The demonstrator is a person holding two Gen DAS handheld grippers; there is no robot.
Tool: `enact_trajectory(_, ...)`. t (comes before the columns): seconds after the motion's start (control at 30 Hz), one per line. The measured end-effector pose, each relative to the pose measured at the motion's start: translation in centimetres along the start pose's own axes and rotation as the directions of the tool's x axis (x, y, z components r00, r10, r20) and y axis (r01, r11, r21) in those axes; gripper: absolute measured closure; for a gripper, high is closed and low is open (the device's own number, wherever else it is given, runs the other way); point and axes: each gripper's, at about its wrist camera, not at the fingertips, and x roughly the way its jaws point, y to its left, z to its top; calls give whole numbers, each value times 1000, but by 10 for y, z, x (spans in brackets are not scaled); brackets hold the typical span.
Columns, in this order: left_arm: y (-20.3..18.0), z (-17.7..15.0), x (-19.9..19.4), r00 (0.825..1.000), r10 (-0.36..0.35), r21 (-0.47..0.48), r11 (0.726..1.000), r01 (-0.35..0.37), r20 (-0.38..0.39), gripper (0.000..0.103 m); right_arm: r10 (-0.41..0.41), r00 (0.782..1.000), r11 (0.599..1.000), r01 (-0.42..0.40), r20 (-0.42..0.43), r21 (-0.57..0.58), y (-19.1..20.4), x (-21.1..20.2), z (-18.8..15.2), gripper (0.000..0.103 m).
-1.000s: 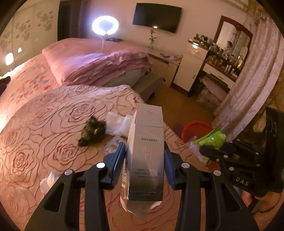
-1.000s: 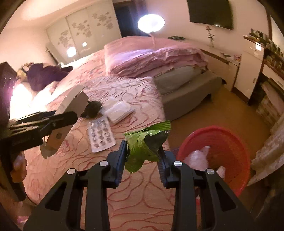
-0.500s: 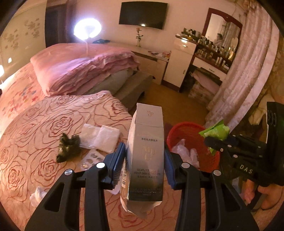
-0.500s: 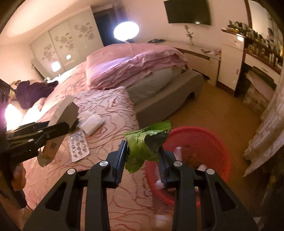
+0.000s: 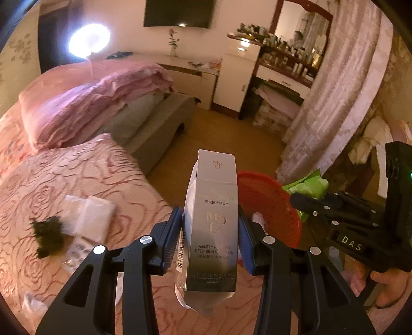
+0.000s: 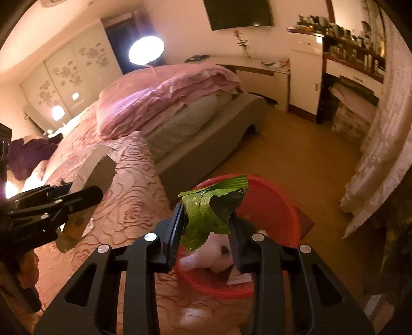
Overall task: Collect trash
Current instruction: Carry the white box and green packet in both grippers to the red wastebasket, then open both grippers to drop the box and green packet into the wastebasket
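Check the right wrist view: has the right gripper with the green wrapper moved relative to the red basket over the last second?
Yes. The right gripper, shut on the green wrapper, has swung from over the bedspread to above the red basket.

Our left wrist camera looks steeply down along its fingers, close over the bed [image 5: 85, 180] edge, facing the dresser [image 5: 283, 67]. From the right wrist we tilt down too, hanging right above the red basket [image 6: 280, 201]. Both views share that basket [image 5: 270, 203], the bed [image 6: 134, 206], the wall television [image 5: 179, 13] and the ring light [image 6: 146, 49].
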Motion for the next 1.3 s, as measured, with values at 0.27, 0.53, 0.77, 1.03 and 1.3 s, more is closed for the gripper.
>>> enact_trajectory(0.27, -25, 4, 37, 998, -35, 45, 998, 38, -58, 63, -52, 998, 997, 54, -29, 56, -30, 12, -7, 71)
enact_trajectory(0.53, -34, 2, 67, 992, -46, 72, 996, 55, -120, 63, -75, 994, 994, 81, -84, 73, -48, 34, -15, 70)
enact_trajectory(0.77, -42, -4, 87, 986, -44, 87, 994, 59, -162, 63, -94, 988, 991, 105, -124, 85, -61, 52, -15, 70)
enact_trajectory(1.03, -42, -3, 97, 980, -69, 67, 994, 83, -186, 60, -92, 986, 992, 102, -140, 68, -61, 63, -16, 55)
enact_trajectory(1.3, -34, 0, 93, 983, -72, 37, 996, 80, -166, 38, -85, 986, 991, 98, -140, 90, -62, 66, -16, 43)
